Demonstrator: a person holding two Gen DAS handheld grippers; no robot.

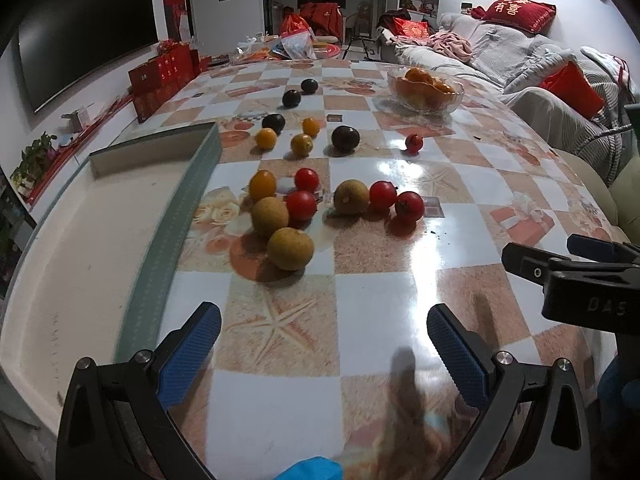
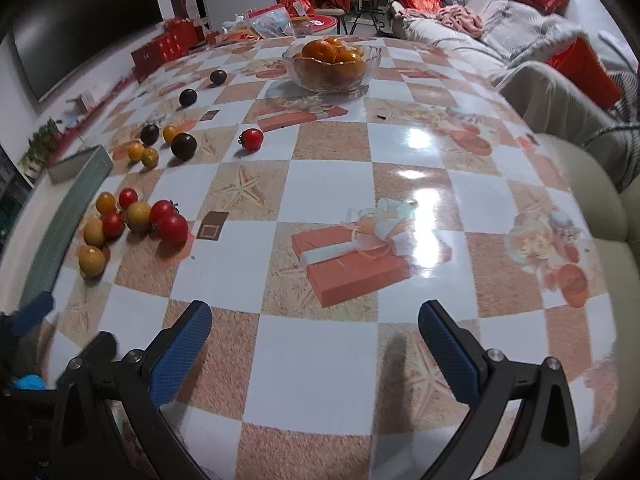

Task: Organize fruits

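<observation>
Fruit (image 1: 290, 249) scattered beside tray (image 1: 168, 236) at desk's left edge — sorting not begun. Left gripper (image 1: 324, 344), right gripper (image 2: 315, 338): jaws apart, empty. Next — approach nearest fruit.

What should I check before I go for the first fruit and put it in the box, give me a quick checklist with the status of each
1. Left claw open and empty: ok, fingers spread wide, nothing between them.
2. Right claw open and empty: ok, same.
3. Nearest fruit reachable: ok, the brown fruit lies in front of the left claw, apart from its neighbours on the near side.
4. Box ready to receive: ok, open top, white floor bare in the part that shows.
5. Claws out of each other's way: ok for now, the right claw sits off to the left claw's right, beside its path.
6. Fruits at rest: cannot tell; they are round and lie on a glossy tablecloth, so approach gently.
</observation>
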